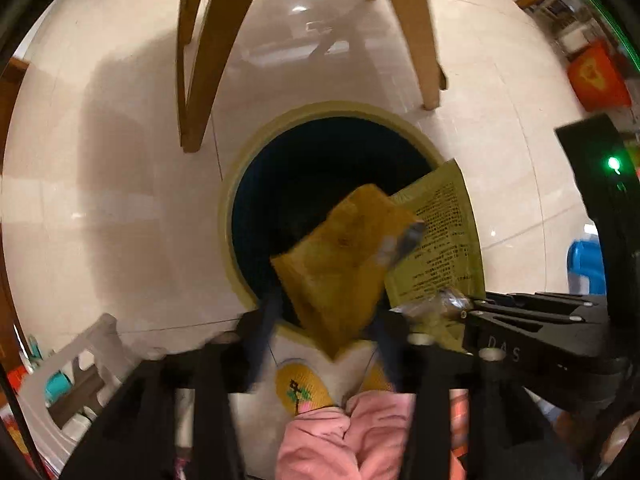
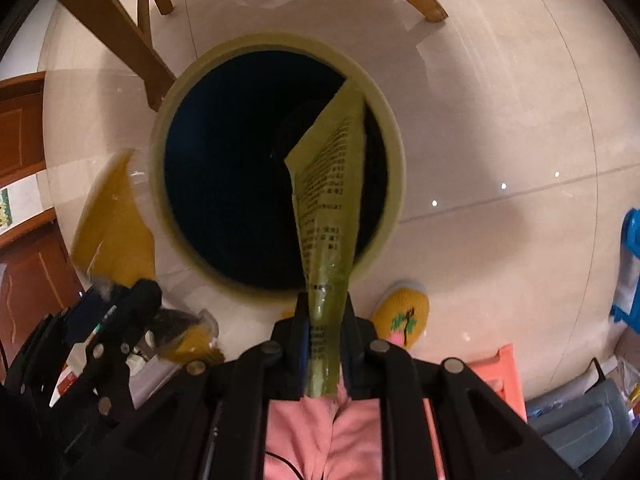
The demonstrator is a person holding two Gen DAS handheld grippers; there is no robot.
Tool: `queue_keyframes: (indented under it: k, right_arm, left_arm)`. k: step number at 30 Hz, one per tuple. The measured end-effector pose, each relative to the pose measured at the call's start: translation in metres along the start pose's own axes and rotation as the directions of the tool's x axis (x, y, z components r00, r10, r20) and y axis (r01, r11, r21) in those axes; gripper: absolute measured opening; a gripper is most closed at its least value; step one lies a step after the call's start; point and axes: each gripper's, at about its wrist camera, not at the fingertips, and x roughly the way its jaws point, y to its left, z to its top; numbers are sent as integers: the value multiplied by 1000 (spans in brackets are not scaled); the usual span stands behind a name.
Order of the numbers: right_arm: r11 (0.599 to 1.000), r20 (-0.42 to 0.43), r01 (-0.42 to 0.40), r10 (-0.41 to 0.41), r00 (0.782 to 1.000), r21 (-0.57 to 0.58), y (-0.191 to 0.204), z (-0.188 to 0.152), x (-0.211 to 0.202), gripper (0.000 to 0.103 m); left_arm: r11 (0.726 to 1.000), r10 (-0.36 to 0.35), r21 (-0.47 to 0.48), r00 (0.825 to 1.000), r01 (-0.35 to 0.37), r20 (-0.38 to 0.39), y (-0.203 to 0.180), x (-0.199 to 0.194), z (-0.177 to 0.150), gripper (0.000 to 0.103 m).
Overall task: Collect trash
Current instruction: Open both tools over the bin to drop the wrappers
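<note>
A round trash bin (image 1: 240, 184) with a pale green rim and dark inside stands on the tiled floor; it also shows in the right wrist view (image 2: 160, 152). My left gripper (image 1: 324, 320) is open, its fingers spread, and an orange-yellow wrapper (image 1: 340, 264) hangs blurred between them over the bin's near rim. My right gripper (image 2: 324, 320) is shut on a green printed wrapper (image 2: 332, 184) that reaches over the bin's opening. The green wrapper (image 1: 440, 232) and right gripper (image 1: 460, 308) show at the right of the left wrist view. The orange wrapper (image 2: 112, 216) and left gripper (image 2: 120, 304) show at the left of the right wrist view.
Wooden chair legs (image 1: 208, 60) stand just beyond the bin, also in the right view (image 2: 120, 32). A yellow slipper (image 2: 404, 316) and pink trousers (image 2: 320, 432) are below the grippers. A red box (image 1: 596, 80) and a blue object (image 1: 586, 264) lie to the right.
</note>
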Motion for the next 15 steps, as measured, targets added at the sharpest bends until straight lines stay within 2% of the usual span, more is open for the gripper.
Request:
queue_keyframes:
  k: [2, 3, 4, 5, 7, 15]
  right_arm:
    - [1000, 22, 18, -18, 1000, 1, 0, 5, 3, 28]
    - [1000, 32, 23, -23, 999, 3, -1, 5, 4, 38]
    - [1000, 44, 28, -29, 999, 7, -3, 5, 3, 46]
    - [1000, 55, 26, -26, 998, 13, -5, 6, 2, 49]
    - [1000, 71, 10, -11, 997, 20, -9, 6, -5, 56]
    - [1000, 126, -13, 9, 992, 28, -3, -2, -6, 59]
  left_arm:
    - [999, 12, -31, 1000, -12, -2, 9, 6, 4, 66]
    - [999, 16, -44, 1000, -16, -6, 11, 8, 5, 69]
    - [998, 19, -58, 1000, -20, -9, 14, 9, 6, 77]
    - [997, 18, -73, 1000, -19, -11, 18, 9, 6, 84]
    - [996, 20, -88, 1000, -21, -8, 23, 11, 6, 93]
    - [994, 18, -109, 1000, -16, 14, 25, 9, 3, 95]
